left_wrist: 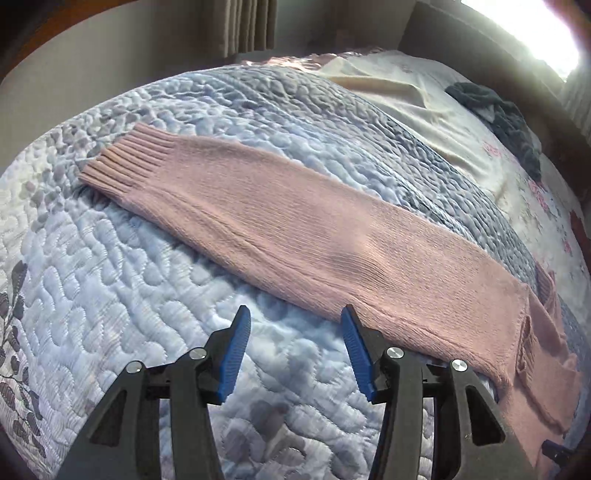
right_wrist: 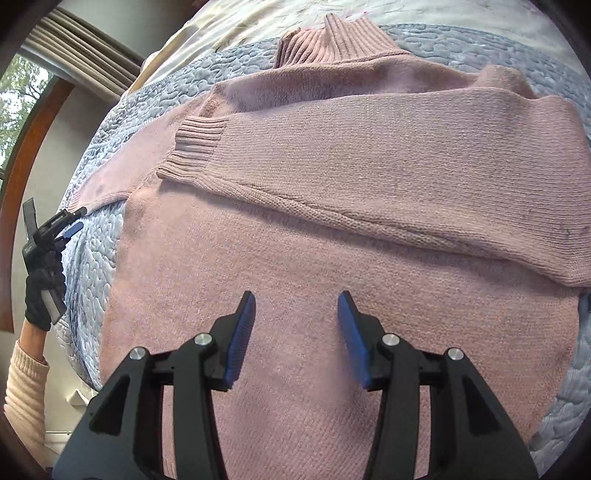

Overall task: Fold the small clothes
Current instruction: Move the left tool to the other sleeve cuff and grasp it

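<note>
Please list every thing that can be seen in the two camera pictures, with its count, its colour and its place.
sweater: one, pink, lying flat on the quilt, one sleeve folded across its body
outstretched sleeve: one, pink, lying straight out over the quilt
quilt: one, pale blue, stitched, covering the bed
sheet: one, cream, at the far end of the bed
dark cloth: one bundle, dark blue-grey, crumpled on the sheet
curtains: beige, by the wall behind the bed
window: one, wooden frame, trees outside
left gripper: black, blue pads, open, above the quilt beside the sleeve
right gripper: black, blue pads, open, above the sweater's body
gloved hand: black glove, cream sleeve, holding the left gripper
</note>
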The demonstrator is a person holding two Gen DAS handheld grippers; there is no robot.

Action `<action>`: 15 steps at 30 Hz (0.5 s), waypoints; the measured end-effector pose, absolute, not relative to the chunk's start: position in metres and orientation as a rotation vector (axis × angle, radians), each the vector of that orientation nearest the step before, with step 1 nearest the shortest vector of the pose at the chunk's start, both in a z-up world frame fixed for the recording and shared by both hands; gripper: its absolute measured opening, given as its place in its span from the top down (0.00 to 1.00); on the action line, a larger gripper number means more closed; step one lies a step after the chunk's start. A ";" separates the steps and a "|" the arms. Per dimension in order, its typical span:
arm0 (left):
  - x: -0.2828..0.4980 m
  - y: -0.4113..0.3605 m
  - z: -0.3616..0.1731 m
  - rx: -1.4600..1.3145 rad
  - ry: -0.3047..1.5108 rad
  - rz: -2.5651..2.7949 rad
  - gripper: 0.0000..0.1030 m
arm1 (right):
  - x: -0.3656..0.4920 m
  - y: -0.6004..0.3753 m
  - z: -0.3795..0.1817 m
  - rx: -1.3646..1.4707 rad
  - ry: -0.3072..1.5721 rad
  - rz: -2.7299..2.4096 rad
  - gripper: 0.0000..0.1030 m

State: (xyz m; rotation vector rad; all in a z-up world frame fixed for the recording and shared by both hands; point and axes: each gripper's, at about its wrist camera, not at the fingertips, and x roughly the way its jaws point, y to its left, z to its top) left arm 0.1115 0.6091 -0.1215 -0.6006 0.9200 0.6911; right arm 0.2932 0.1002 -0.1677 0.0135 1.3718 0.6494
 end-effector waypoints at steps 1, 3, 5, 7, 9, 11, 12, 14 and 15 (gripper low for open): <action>0.106 0.623 -0.123 -0.642 0.897 0.700 0.50 | 0.292 0.104 -0.171 0.002 1.373 0.645 0.54; 0.096 0.649 -0.126 -0.741 0.834 0.695 0.50 | 0.292 0.107 -0.175 -0.004 1.375 0.639 0.53; 0.089 0.671 -0.129 -0.832 0.773 0.680 0.50 | 0.293 0.108 -0.177 -0.003 1.374 0.638 0.52; 0.087 0.685 -0.131 -0.877 0.733 0.682 0.50 | 0.295 0.106 -0.180 0.004 1.378 0.635 0.53; 0.089 0.696 -0.132 -0.892 0.715 0.682 0.50 | 0.297 0.107 -0.182 0.009 1.383 0.633 0.53; 0.091 0.704 -0.133 -0.900 0.702 0.686 0.50 | 0.298 0.107 -0.183 0.005 1.382 0.630 0.53; 0.092 0.705 -0.133 -0.900 0.697 0.689 0.50 | 0.299 0.108 -0.183 0.003 1.382 0.628 0.53; 0.095 0.706 -0.134 -0.887 0.695 0.693 0.51 | 0.299 0.109 -0.183 -0.001 1.381 0.624 0.53; 0.097 0.707 -0.134 -0.876 0.697 0.696 0.52 | 0.299 0.110 -0.183 -0.002 1.381 0.622 0.52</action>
